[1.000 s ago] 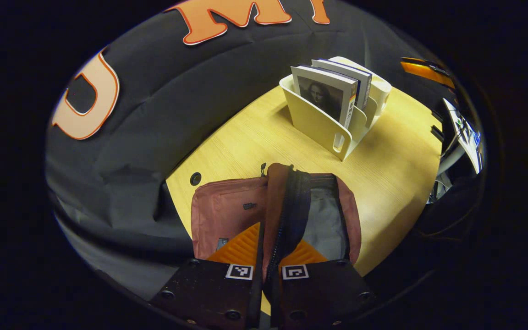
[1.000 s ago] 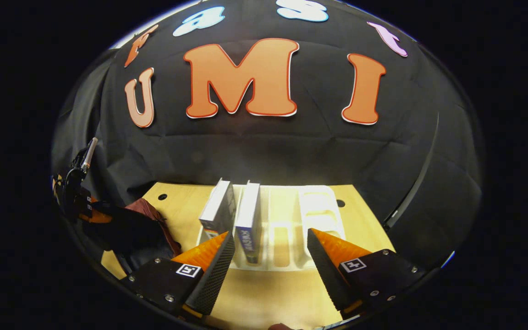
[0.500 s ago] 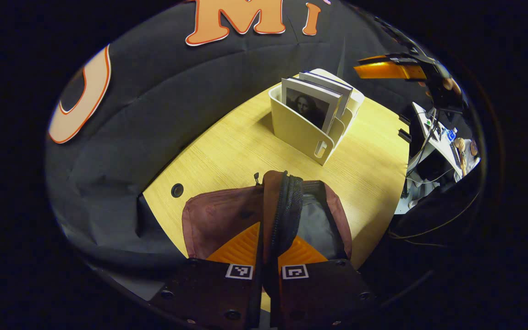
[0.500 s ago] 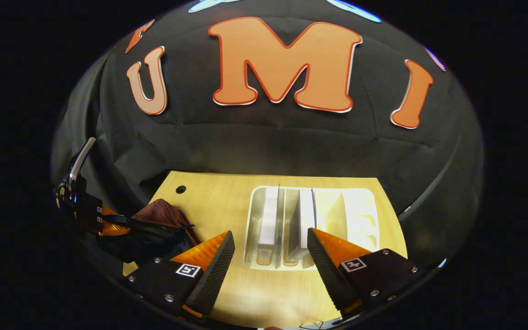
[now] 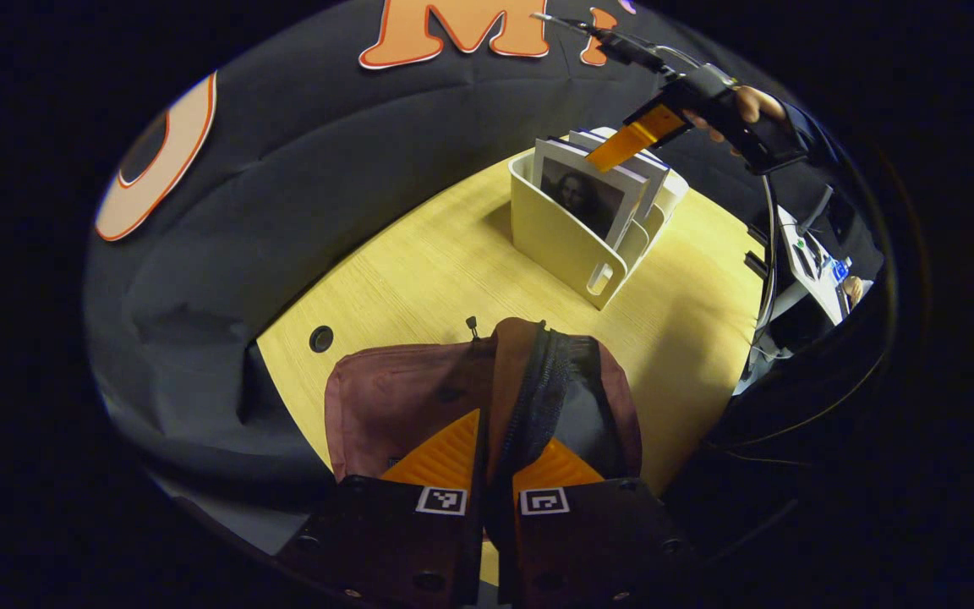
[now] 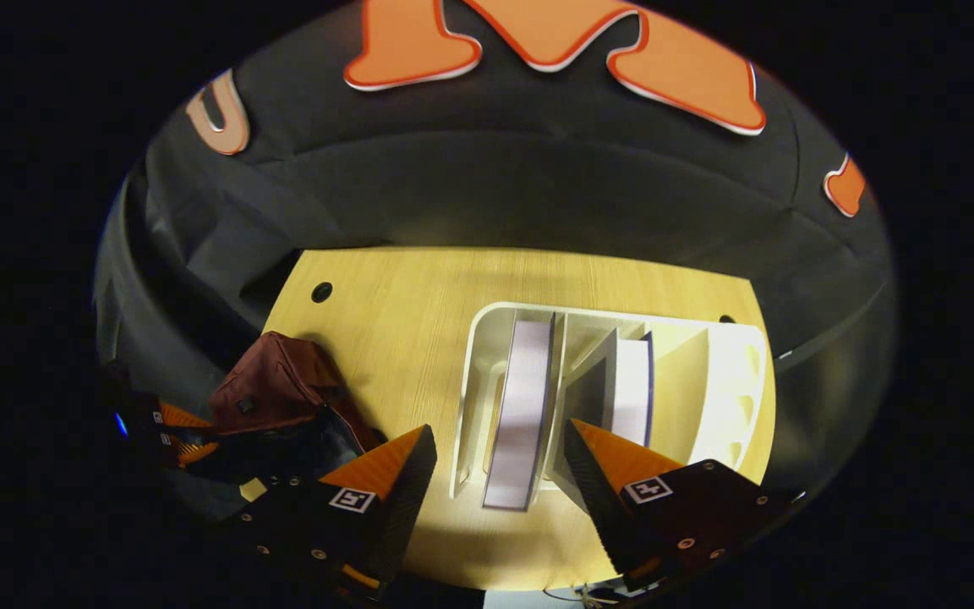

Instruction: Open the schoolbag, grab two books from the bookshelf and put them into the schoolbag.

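Two books [image 6: 523,406] upright in bookshelf [image 6: 732,381] | right gripper [image 6: 500,474] jaws wide above | left gripper [image 5: 494,461] jaws holding schoolbag [image 5: 394,397] flap

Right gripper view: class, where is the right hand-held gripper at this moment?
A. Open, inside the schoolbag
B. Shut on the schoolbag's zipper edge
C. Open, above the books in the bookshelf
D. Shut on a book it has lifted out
C: the right hand-held gripper has its fingers spread apart above the bookshelf, with the nearer book upright in its slot between them.
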{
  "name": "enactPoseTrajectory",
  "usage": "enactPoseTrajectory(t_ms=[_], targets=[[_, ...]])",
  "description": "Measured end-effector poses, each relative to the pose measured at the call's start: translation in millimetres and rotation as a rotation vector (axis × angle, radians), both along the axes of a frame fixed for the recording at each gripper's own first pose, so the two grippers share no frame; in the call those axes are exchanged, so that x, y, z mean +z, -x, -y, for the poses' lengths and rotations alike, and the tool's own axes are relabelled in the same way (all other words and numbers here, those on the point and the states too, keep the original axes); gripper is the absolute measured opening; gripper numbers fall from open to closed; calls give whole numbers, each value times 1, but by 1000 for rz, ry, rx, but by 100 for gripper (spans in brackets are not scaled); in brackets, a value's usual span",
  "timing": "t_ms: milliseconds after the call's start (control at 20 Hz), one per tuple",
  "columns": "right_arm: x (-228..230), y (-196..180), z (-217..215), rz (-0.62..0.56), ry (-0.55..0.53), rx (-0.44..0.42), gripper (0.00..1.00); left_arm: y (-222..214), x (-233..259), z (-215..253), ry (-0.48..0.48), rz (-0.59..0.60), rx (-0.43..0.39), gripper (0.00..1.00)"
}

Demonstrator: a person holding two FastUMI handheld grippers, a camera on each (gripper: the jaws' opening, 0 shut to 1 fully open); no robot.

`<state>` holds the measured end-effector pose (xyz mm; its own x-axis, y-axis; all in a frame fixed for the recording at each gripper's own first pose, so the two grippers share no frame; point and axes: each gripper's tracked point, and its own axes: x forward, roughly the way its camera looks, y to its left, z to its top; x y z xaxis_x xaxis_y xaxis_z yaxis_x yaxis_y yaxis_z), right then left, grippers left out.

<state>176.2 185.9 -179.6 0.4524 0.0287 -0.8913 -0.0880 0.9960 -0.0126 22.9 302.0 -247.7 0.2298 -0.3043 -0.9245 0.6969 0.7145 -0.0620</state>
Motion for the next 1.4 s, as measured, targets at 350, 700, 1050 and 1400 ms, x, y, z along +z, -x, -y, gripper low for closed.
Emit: enactPoseTrajectory(t_ms=[350,700,1050,1400], targets=[[-45,-26,8,-116,0,-112,55,4,-9,2,-3,-39,34,9],[-38,-18,15,-128,28,-130,38,3,-8,1,1,-39,34,9],[48,10,29,2,-84,-198,37,5,-5,1,25,-25,37,9],[117,65,34,129,-182,-235,36,0,-1,0,53,3,36,9]])
